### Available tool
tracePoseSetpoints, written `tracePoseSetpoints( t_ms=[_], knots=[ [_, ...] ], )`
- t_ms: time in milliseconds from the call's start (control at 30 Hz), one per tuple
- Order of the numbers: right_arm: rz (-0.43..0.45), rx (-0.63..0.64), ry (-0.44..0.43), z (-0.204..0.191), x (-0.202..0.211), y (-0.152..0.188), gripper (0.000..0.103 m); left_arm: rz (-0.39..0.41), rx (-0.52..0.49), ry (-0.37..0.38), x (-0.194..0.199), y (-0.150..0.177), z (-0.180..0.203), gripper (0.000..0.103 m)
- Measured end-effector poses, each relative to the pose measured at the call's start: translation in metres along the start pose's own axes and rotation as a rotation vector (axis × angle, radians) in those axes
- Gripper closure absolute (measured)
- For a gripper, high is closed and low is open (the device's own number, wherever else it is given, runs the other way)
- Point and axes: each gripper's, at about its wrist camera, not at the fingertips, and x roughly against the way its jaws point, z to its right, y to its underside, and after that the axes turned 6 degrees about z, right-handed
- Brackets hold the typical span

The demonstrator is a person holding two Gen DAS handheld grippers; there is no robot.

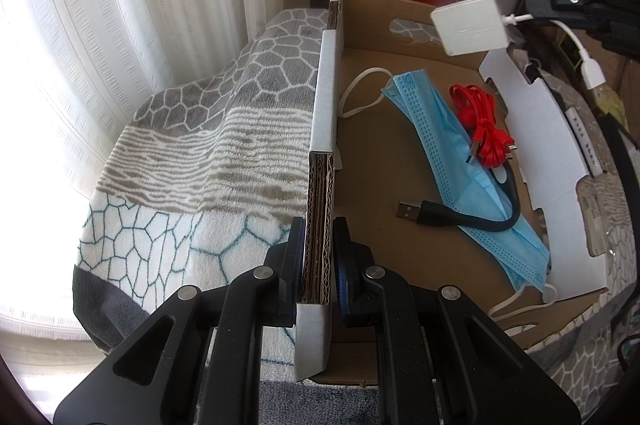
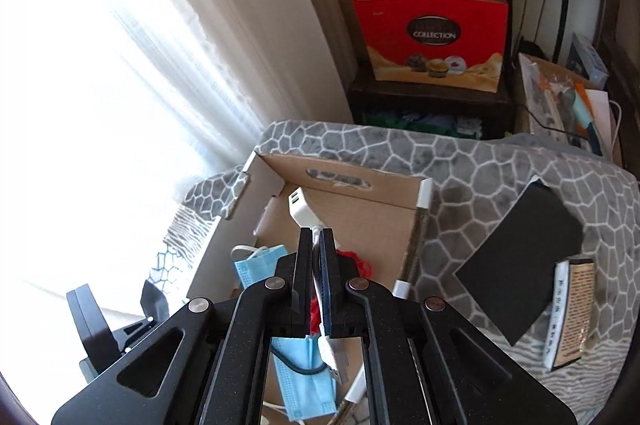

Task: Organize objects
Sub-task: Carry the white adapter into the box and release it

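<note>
Now the left claw (image 1: 319,257) clamps the near wall of the cardboard box (image 1: 420,161), while the right claw (image 2: 317,245) pinches the white cable (image 2: 317,233) of the white charger (image 1: 472,25). It hangs above the box's 1 o'clock corner; inside lie a blue mask (image 1: 460,161), a red cable (image 1: 482,125) and a black cable (image 1: 460,217).

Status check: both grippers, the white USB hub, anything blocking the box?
Left gripper shut on cardboard box wall. Right gripper shut on white cable, white USB hub dangling over box. Mask, red cable, black cable below; room remains.
</note>
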Motion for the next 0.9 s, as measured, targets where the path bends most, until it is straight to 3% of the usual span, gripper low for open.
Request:
tracePoseSetpoints(
  t_ms=[167, 367, 533, 800, 900],
  knots=[
    [-0.032, 0.016, -0.006, -0.008, -0.031, 0.0, 0.101, 0.0, 0.0, 0.0, 0.0, 0.0, 0.0, 0.091],
    [-0.01, 0.044, 0.09, 0.004, -0.047, -0.005, 0.095, 0.0, 0.005, 0.005, 0.0, 0.0, 0.001, 0.091],
    [0.005, 0.029, 0.101, 0.018, -0.031, -0.005, 0.095, -0.001, 0.005, 0.005, 0.0, 0.001, 0.001, 0.091],
    [0.016, 0.052, 0.177, 0.045, 0.013, -0.002, 0.08, -0.003, 0.003, 0.007, -0.001, 0.001, 0.001, 0.091],
    [0.016, 0.059, 0.224, 0.061, 0.028, 0.002, 0.07, -0.002, 0.004, 0.007, -0.001, 0.001, 0.001, 0.091]
  ],
)
